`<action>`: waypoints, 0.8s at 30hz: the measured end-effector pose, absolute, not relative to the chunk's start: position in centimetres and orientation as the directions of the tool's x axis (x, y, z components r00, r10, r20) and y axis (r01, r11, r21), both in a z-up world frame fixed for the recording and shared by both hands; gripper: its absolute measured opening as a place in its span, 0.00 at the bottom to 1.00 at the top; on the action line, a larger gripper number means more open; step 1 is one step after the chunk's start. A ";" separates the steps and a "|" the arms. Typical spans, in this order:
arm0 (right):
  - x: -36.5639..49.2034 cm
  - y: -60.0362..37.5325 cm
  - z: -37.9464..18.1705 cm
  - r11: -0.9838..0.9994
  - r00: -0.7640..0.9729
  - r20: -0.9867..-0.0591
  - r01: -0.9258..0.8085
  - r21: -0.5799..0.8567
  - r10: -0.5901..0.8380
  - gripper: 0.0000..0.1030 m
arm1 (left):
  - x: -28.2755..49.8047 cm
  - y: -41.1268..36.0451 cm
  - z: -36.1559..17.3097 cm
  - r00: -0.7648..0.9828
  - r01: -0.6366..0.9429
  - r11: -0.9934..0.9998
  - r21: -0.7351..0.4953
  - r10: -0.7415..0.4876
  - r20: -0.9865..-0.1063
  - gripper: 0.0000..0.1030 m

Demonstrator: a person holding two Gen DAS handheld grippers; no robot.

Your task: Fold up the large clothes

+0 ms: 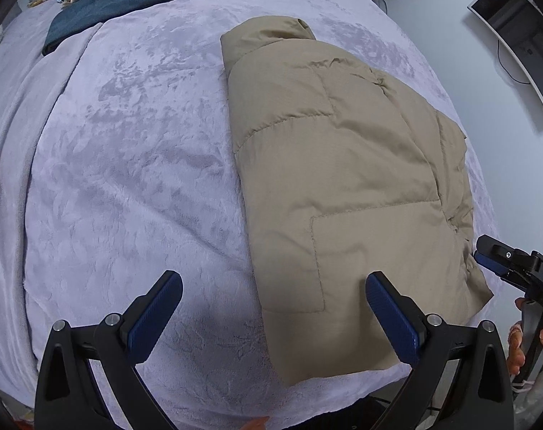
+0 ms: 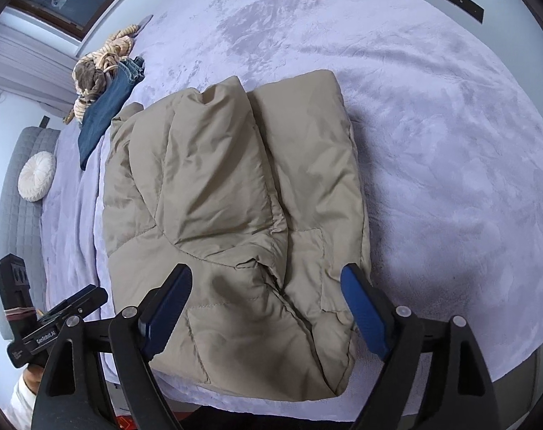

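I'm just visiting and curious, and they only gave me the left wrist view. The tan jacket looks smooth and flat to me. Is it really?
Observer: Not quite. In the right wrist view the jacket has a puffy folded layer on top, with a deep crease down its middle.
Operator: Is the right gripper holding it?
Observer: No. The right gripper is open above the jacket's near edge, pads clear of the cloth.
Operator: Anything else on the bed?
Observer: Beyond the jeans you can see, a round white cushion sits by a grey headboard.

Folded tan jacket (image 1: 346,193) lies on the lilac blanket (image 1: 128,165), left tongs (image 1: 273,295) spread wide over its near edge
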State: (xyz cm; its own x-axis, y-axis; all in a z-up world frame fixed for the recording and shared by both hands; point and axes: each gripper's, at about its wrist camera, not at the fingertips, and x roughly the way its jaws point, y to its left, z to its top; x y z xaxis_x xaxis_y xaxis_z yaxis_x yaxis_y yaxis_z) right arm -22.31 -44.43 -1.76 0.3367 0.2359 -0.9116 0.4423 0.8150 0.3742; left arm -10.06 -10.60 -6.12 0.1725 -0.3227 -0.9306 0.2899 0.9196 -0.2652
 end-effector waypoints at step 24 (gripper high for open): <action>-21.6 -46.5 -1.9 0.820 0.311 -0.918 0.439 0.368 0.246 0.86 | -7.5 -10.7 -6.7 0.167 0.216 0.923 -0.319 -0.356 -0.919 0.99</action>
